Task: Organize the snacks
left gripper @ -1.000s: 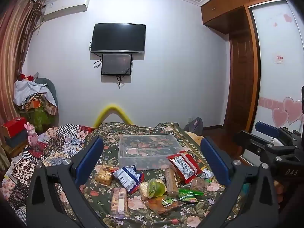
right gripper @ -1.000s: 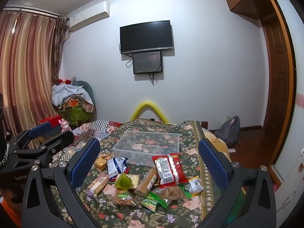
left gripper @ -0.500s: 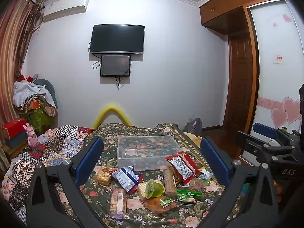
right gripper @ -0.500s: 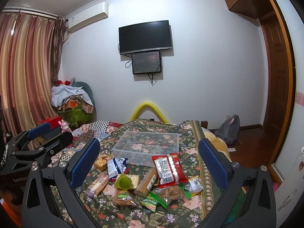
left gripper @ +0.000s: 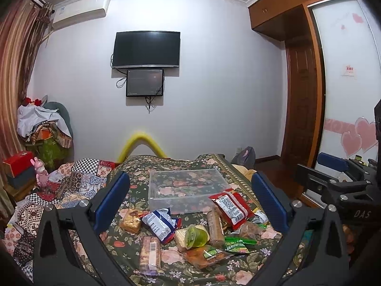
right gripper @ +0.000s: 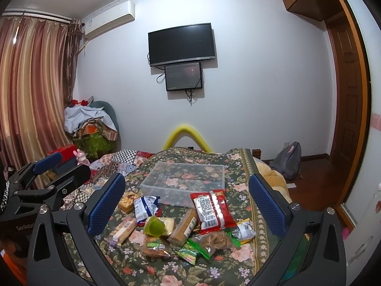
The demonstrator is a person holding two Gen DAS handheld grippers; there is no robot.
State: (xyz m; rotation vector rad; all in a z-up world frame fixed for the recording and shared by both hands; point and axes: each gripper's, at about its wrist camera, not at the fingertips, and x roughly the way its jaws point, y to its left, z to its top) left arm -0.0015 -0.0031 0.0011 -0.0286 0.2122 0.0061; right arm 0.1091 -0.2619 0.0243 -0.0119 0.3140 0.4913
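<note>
Several snack packs lie in a heap on the floral bedspread [left gripper: 166, 164]: a red bag [left gripper: 229, 206] [right gripper: 212, 211], a blue-white bag [left gripper: 159, 222] [right gripper: 144, 207], a green jelly cup [left gripper: 195, 236] [right gripper: 154, 226], a brown biscuit roll [left gripper: 214, 222] [right gripper: 184, 226], and wrapped cakes [left gripper: 149, 252]. An empty clear plastic box [left gripper: 188, 190] [right gripper: 185, 181] stands just behind them. My left gripper [left gripper: 190, 202] is open and empty, held above the near side of the heap. My right gripper [right gripper: 187, 202] is open and empty likewise.
A patchwork quilt [left gripper: 78, 181] lies left of the bedspread. A yellow foam arch [left gripper: 141, 143] stands at the bed's far end. A clothes pile [right gripper: 90, 124] is at the left wall, a grey backpack [right gripper: 288, 159] on the floor right, a wardrobe [left gripper: 343, 95] beyond.
Both grippers have drifted very slightly; the scene sits a touch lower and left in the views. The snacks and box have not moved.
</note>
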